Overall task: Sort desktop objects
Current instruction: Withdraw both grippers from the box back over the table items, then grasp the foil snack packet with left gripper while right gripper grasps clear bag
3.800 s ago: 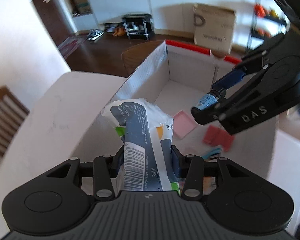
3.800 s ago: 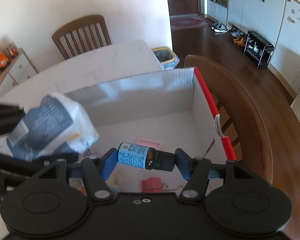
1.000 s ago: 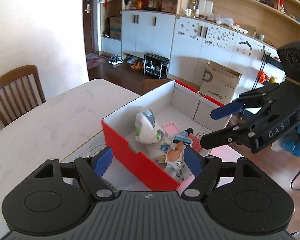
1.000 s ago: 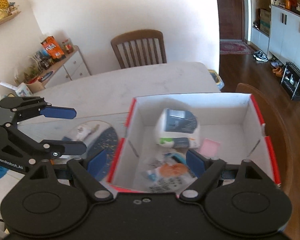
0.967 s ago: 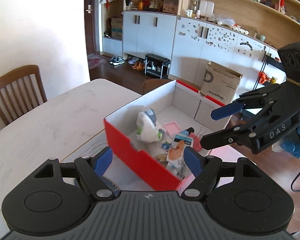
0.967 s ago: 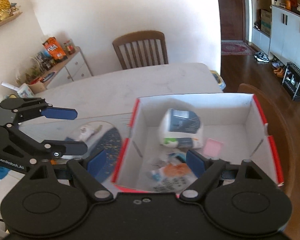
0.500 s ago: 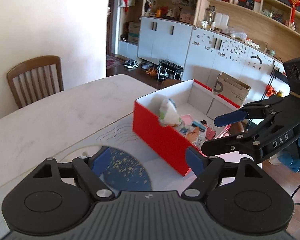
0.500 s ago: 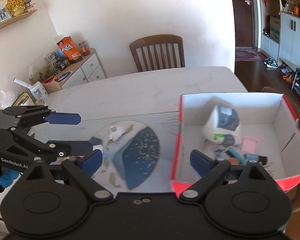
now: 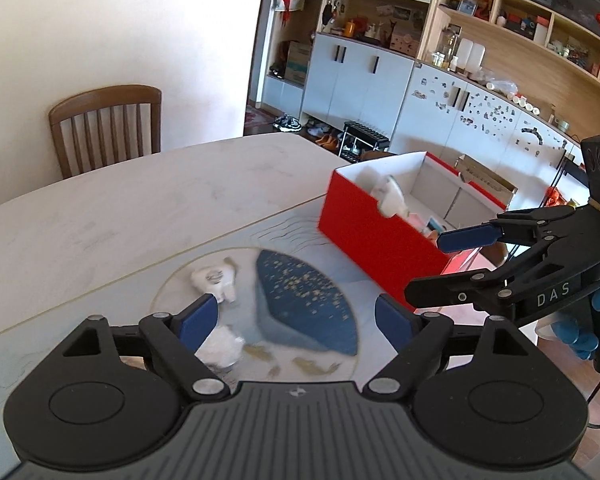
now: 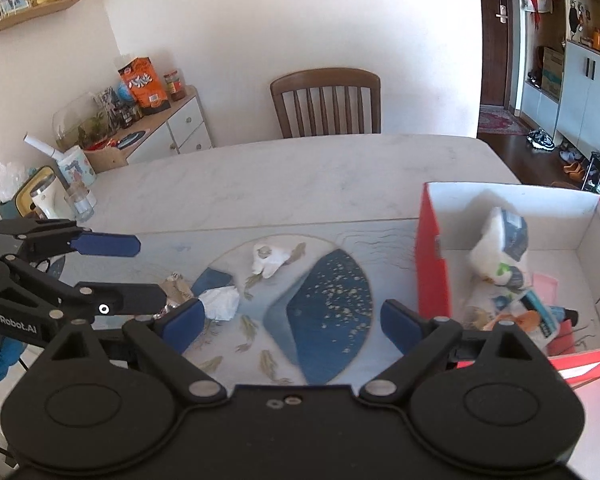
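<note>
- My left gripper [image 9: 296,316], jaws just widening and empty, hangs over the patterned mat [image 9: 304,304]; crumpled white paper [image 9: 220,346] lies just beside its left finger.
- My right gripper [image 10: 290,318], jaws spread and empty, has a second white wad [image 10: 268,260] farther off.
- Red box [image 10: 432,256], right, holds sorted items.

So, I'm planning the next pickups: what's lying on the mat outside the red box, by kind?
Crumpled white wads: 2
Shiny wrapper, partly hidden: 1
Total: 3
</note>
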`<state>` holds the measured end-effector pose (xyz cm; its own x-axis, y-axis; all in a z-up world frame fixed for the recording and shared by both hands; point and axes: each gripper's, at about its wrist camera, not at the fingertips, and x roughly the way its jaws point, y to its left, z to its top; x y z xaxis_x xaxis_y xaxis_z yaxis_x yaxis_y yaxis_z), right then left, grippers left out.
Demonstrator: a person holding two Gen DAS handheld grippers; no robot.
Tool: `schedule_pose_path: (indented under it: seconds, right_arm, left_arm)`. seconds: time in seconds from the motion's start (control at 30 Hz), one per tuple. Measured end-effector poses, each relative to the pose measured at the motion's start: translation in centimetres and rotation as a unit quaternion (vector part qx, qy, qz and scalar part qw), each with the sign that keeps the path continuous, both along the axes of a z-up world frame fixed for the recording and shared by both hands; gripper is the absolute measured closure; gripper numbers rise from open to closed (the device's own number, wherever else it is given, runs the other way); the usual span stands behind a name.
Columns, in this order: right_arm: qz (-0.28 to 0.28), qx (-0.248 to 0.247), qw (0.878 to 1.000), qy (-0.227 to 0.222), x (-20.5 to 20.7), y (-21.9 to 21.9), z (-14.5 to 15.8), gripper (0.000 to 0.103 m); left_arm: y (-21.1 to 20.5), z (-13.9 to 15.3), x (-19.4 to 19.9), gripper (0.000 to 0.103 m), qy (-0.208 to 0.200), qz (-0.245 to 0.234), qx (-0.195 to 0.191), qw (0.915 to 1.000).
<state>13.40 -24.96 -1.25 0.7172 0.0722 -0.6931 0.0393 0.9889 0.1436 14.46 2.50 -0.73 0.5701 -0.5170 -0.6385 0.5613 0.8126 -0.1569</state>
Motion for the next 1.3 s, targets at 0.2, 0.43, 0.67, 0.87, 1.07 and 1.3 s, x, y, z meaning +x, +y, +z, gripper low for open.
schedule_pose_path:
  seconds: [0.2, 0.43, 0.67, 0.87, 1.07, 1.3]
  right_arm:
    - [0.002, -0.003, 1.000, 0.007, 1.0, 2.0, -1.3, 0.007]
    - [0.004, -0.008, 1.000, 0.019, 2.5, 4.0, -2.8, 0.007]
    - [0.007, -0.019, 0.999, 0.033, 4.3, 5.5, -4.4, 0.007]
    - [0.005, -0.026, 0.999, 0.044, 6.1, 6.4, -6.2, 0.007]
    - [0.007, -0.034, 0.998, 0.054, 8.1, 7.2, -7.9, 0.008]
    - [0.000, -0.033, 0.997, 0.065, 10.4, 7.7, -9.9, 0.011]
  left_arm:
    - [2.5, -1.5, -0.1, 0.012, 0.006, 0.009, 0.008, 0.9999]
    - [5.1, -3.5, -0.2, 0.000, 0.019, 0.022, 0.011, 0.9995]
    - [6.6, -5.7, 0.3, 0.000, 0.020, 0.026, 0.038, 0.9988]
    - [7.3, -8.1, 2.1, 0.000, 0.038, 0.035, 0.057, 0.9971]
    - [7.7, -9.9, 4.0, 0.000, 0.054, 0.050, 0.072, 0.9947]
    - [7.7, -11.2, 6.1, 0.000, 0.072, 0.051, 0.080, 0.9929]
